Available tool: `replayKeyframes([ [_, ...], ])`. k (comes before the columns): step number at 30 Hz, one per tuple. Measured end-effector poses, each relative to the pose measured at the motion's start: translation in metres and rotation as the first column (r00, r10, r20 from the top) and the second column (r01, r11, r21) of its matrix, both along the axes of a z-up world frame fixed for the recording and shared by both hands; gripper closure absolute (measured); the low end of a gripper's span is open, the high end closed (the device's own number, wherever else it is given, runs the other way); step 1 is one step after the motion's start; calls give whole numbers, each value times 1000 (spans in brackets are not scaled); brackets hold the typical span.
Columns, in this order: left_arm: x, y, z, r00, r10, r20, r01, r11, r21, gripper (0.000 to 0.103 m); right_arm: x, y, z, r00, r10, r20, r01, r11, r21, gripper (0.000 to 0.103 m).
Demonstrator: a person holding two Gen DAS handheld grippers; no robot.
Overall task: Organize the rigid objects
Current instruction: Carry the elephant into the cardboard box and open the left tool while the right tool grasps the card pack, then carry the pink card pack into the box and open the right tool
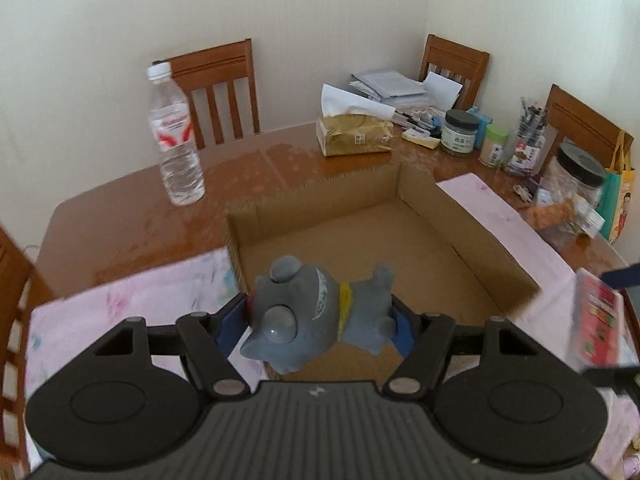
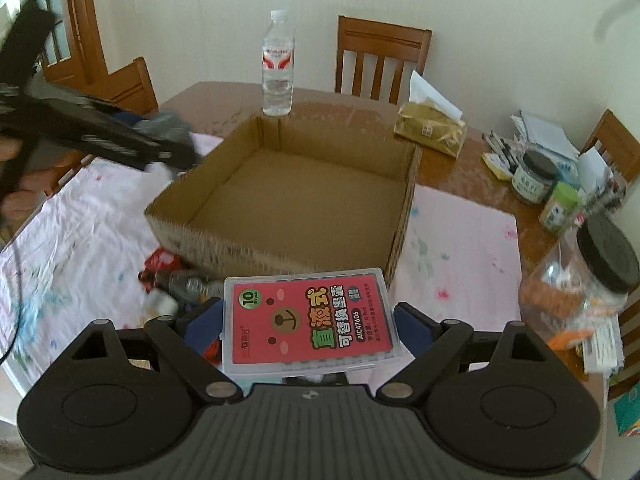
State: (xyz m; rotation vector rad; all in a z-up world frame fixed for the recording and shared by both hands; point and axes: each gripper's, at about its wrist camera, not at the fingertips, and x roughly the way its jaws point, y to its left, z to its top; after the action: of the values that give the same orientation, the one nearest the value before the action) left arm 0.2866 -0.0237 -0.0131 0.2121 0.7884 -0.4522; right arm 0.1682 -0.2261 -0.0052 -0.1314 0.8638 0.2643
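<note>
While the big brown table (image 1: 120,208) carries a pink cloth (image 2: 460,240), an open cardboard box (image 2: 288,184) sits in the middle of that cloth with nothing inside it that shows. Past the box, on the far side, stand a water bottle (image 1: 176,136) and a tissue pack (image 1: 356,132), and jars crowd the far right. Both grippers are carrying something toward the box, so the step looks like dropping things in. The left gripper (image 1: 320,320) has its jaws squeezed on a grey toy animal (image 1: 312,316), which hangs over the near left corner of the box. The right gripper (image 2: 308,324) has 1 clear case with a red label (image 2: 308,316) between its jaws, just in front of the near wall of the box; the blue pads sit right at the case's sides, so it seems to be gripping it. A few small things (image 2: 172,280) lie on the cloth near that wall. Next, each gripper should move over the box floor, come down low, and let go softly so nothing bounces out.
</note>
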Motion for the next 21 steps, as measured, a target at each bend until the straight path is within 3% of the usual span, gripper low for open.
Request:
replayKeyframes([
  [5, 46, -14, -20, 1000, 14, 4, -14, 1000, 13, 30, 21, 2, 3, 999, -32, -1, 32, 999, -17, 9],
  [8, 64, -13, -25, 996, 77, 37, -77, 997, -10, 14, 34, 1, 4, 998, -55, -7, 55, 998, -16, 9],
  [14, 61, -1, -21, 996, 81, 41, -79, 996, -47, 8, 60, 2, -1, 998, -67, -16, 67, 997, -34, 9],
  [21, 40, 19, -10, 989, 146, 20, -146, 989, 25, 4, 107, 10, -3, 999, -39, -19, 38, 998, -50, 9],
])
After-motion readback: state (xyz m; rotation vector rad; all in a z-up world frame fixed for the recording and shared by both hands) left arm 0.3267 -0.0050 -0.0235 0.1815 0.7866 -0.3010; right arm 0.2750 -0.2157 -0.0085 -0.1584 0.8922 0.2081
